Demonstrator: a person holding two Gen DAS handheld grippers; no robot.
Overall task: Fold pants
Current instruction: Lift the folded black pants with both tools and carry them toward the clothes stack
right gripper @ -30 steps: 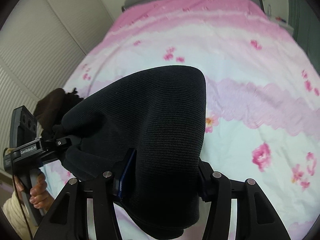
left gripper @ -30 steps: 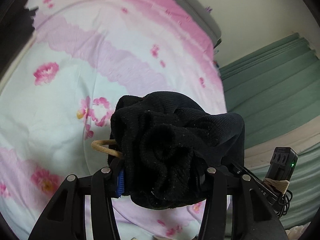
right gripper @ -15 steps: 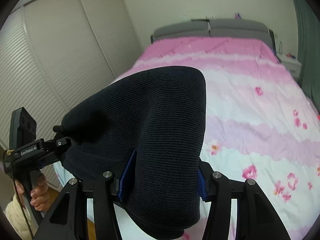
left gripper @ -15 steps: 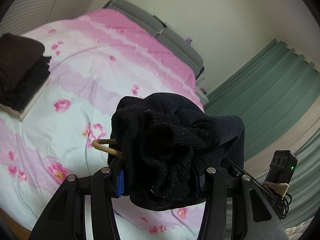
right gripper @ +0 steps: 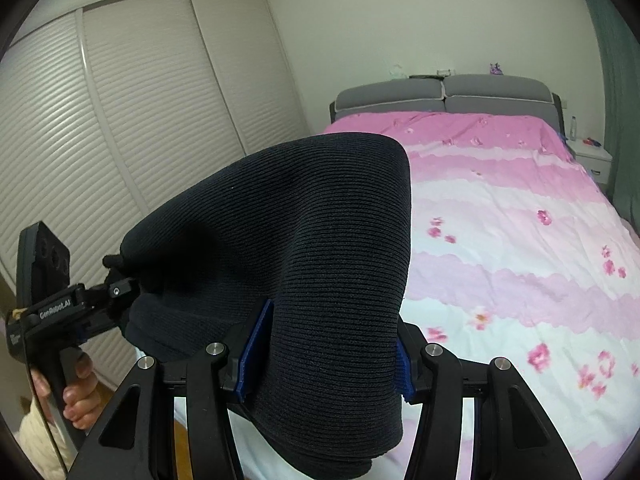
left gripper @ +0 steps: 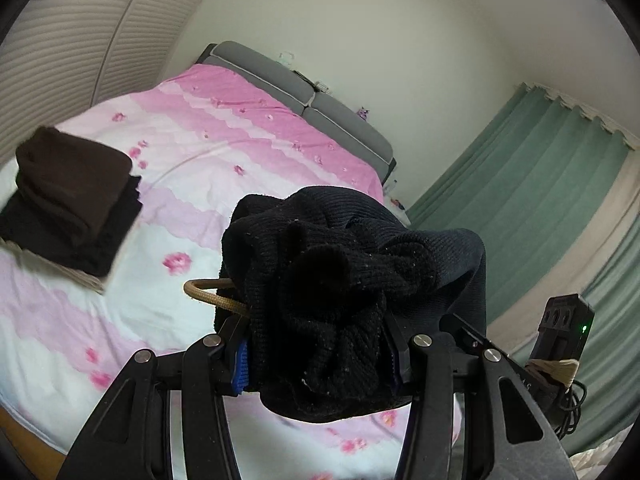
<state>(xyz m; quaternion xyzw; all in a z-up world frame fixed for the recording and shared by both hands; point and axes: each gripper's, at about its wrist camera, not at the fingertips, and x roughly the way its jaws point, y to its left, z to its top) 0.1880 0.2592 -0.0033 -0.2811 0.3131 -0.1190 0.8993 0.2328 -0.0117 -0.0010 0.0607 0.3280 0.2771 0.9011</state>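
I have the black pants (right gripper: 304, 264) clamped in both the left gripper (left gripper: 320, 356) and right gripper (right gripper: 324, 344), raised above the bed (right gripper: 520, 240) (waistband bunched); next, spread them flat.

We find the pants (right gripper: 320, 248), a black ribbed knit, held off the bed (right gripper: 520, 248) and above its foot end. One part is bunched into a crumpled wad with a tan drawstring (left gripper: 212, 294) looping out; another part drapes in a smooth fold.
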